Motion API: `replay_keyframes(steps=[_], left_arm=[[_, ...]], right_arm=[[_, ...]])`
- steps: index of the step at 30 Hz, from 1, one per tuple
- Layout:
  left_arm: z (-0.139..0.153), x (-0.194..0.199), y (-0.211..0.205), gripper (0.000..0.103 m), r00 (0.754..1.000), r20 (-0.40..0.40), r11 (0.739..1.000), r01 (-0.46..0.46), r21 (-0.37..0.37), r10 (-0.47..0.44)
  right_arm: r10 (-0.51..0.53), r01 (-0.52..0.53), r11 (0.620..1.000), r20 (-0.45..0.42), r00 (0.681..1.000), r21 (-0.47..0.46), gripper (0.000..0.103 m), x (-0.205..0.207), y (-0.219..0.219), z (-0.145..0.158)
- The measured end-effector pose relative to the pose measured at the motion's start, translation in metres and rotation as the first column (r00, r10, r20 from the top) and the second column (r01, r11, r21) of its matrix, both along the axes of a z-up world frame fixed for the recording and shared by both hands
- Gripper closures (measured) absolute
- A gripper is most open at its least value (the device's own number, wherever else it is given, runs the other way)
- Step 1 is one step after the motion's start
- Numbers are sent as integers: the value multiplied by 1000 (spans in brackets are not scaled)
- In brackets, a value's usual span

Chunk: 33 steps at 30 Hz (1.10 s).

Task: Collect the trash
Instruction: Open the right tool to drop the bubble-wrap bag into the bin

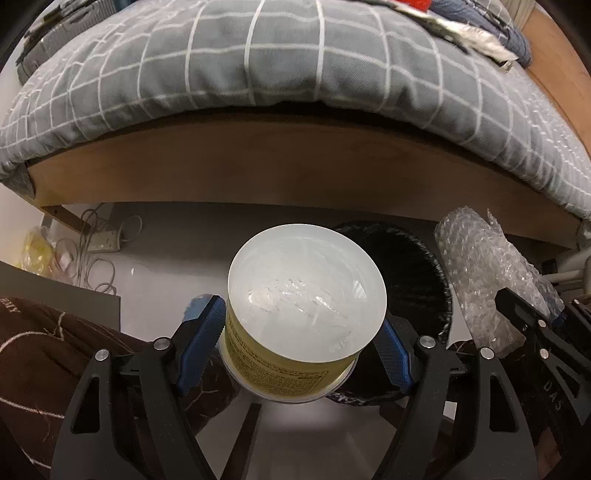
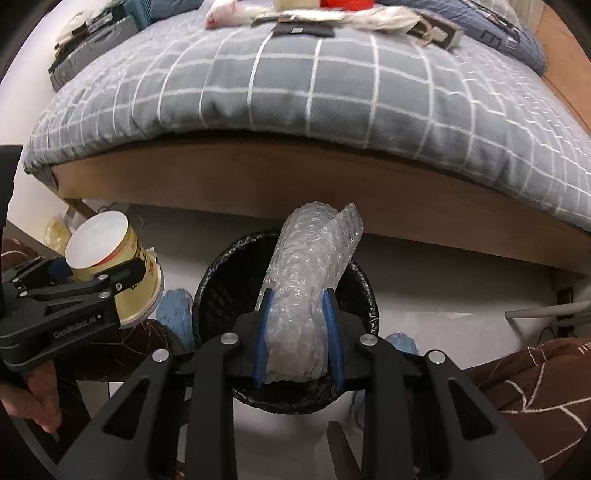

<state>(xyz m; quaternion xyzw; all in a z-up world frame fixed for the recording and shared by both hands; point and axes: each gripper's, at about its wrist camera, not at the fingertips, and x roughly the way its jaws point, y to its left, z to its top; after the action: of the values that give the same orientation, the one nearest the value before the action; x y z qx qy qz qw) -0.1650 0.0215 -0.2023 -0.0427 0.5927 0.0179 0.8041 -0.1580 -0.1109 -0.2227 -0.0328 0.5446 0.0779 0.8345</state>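
My left gripper is shut on a yellow paper cup, held bottom toward the camera, just left of a black-lined trash bin on the floor. The cup and left gripper also show at the left of the right wrist view. My right gripper is shut on a roll of bubble wrap and holds it directly above the bin. The bubble wrap shows at the right of the left wrist view.
A bed with a grey checked cover and wooden frame stands behind the bin, with mixed items on top. A power strip and cables lie under the bed at left. Brown patterned fabric lies at both sides.
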Motion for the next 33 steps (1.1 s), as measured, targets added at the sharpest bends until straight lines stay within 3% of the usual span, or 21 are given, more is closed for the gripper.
replay_keyframes(steps=[10,16,23,26,30,33], left_arm=[[-21,14,3,28,1000,-29,1000,-6,-3,6],[-29,16,9,28,999,-40,1000,-11,5,12],[-25,17,-2,28,999,-44,1000,-3,18,4],[-24,17,-9,28,999,-38,1000,15,24,-14],[-24,18,-21,28,999,-39,1000,29,10,-28],[-24,19,-32,28,998,-38,999,48,8,-47]], right_arm=[[40,-37,999,-105,994,32,77,15,11,-36],[41,-35,998,-132,990,44,72,23,15,-44],[39,-37,999,-105,994,19,40,20,15,-38],[8,-10,999,-65,998,-40,25,18,7,-30],[-38,37,998,-7,999,-59,13,16,-14,-18],[-82,82,996,2,997,-47,12,16,-34,-15]])
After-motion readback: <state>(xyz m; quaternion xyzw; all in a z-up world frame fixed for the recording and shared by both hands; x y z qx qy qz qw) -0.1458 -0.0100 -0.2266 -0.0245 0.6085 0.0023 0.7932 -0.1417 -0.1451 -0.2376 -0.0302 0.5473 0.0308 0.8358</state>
